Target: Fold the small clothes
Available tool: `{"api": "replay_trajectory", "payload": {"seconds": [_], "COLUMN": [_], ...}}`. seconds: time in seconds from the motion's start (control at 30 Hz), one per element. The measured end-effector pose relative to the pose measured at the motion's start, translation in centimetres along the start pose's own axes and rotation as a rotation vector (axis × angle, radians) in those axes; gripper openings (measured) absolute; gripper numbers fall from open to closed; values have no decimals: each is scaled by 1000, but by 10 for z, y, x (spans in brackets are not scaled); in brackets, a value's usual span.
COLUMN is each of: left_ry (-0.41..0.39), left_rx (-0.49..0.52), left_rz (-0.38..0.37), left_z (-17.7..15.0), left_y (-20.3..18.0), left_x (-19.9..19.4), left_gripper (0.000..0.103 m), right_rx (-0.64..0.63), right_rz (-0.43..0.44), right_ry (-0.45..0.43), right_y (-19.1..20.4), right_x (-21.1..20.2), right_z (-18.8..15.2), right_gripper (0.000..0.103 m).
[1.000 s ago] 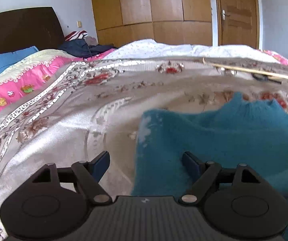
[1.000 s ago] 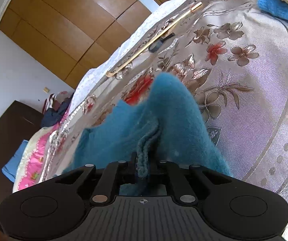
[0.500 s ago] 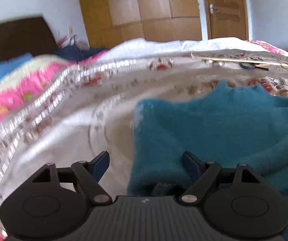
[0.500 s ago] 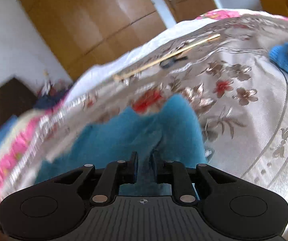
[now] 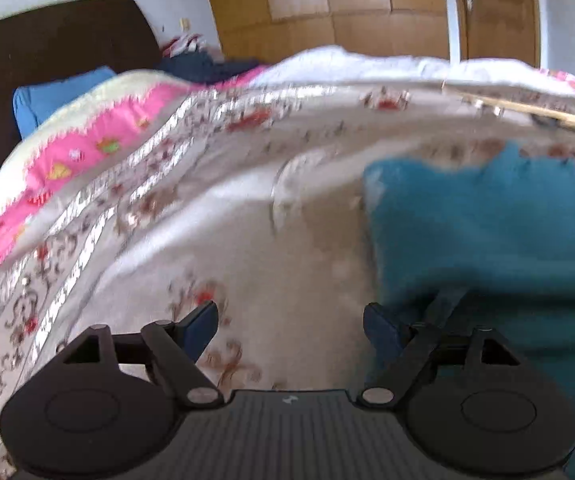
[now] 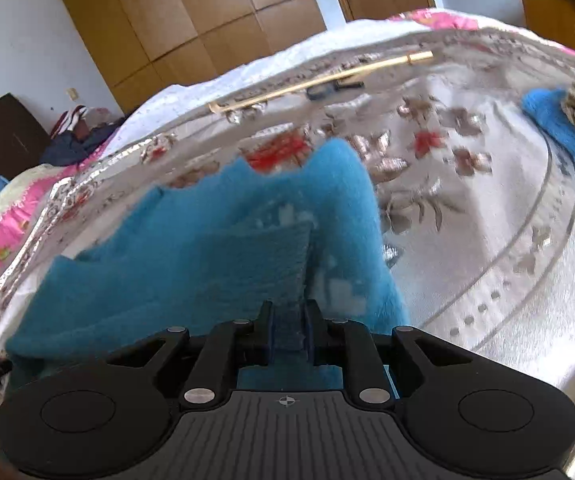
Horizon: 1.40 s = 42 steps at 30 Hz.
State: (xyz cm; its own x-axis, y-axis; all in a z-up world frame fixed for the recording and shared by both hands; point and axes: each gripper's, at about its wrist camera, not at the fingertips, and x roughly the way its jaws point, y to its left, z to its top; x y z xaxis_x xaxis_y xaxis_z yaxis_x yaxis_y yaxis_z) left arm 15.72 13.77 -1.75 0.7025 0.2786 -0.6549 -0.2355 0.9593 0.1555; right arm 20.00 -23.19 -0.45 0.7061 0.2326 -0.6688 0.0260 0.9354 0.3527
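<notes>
A teal fleece sweater (image 6: 191, 256) lies on the flowered bedspread (image 6: 467, 240), with a folded-over part flat on top of it. My right gripper (image 6: 289, 314) hovers low over the sweater's near edge. Its jaws stand a narrow gap apart, with teal fabric showing in the gap and no bunch pinched up. In the left wrist view the sweater (image 5: 487, 232) fills the right side. My left gripper (image 5: 289, 318) is wide open just left of the sweater's edge. Only bedspread (image 5: 247, 240) lies between its fingers, and its right finger (image 5: 379, 324) sits at the sweater's border.
A long wooden stick (image 6: 319, 76) and a small dark object (image 6: 333, 87) lie at the far side of the bed. A blue cloth (image 6: 559, 128) carrying a beige item sits at the right. A pink quilt (image 5: 87, 140), a blue pillow (image 5: 55, 96) and dark clothes (image 5: 203, 64) lie near the headboard.
The right jaws went from a tight pinch on a raised fold to a narrow gap, and the fold now lies flat. The left gripper slid left off the sweater's edge, staying wide open.
</notes>
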Motion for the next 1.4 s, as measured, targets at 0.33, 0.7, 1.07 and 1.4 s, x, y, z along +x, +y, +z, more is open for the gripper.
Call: {"api": "replay_trajectory", "payload": {"seconds": [0.33,0.7,1.07,1.4], "left_ry": [-143,-209,13,-117], "left_rx": [96,92,-340,-223], "left_rz": [-53,-93,-239,-133], "left_z": [-4,-18,-15,-10], "left_y": [-22,-27,18,-6], "left_x": [-28,-37,21,-1], "left_gripper": [90,90,100,98], "right_rx": [-55,-148,-160,-170], "right_rz": [52,154,76,75], "right_ry": [-59,-75,-25,-94], "right_y": [18,52,50,47], "right_x": [-24,-24,8,-1], "right_z": [-3,-8,-25,-12], "right_gripper": [24,29,27,32]}}
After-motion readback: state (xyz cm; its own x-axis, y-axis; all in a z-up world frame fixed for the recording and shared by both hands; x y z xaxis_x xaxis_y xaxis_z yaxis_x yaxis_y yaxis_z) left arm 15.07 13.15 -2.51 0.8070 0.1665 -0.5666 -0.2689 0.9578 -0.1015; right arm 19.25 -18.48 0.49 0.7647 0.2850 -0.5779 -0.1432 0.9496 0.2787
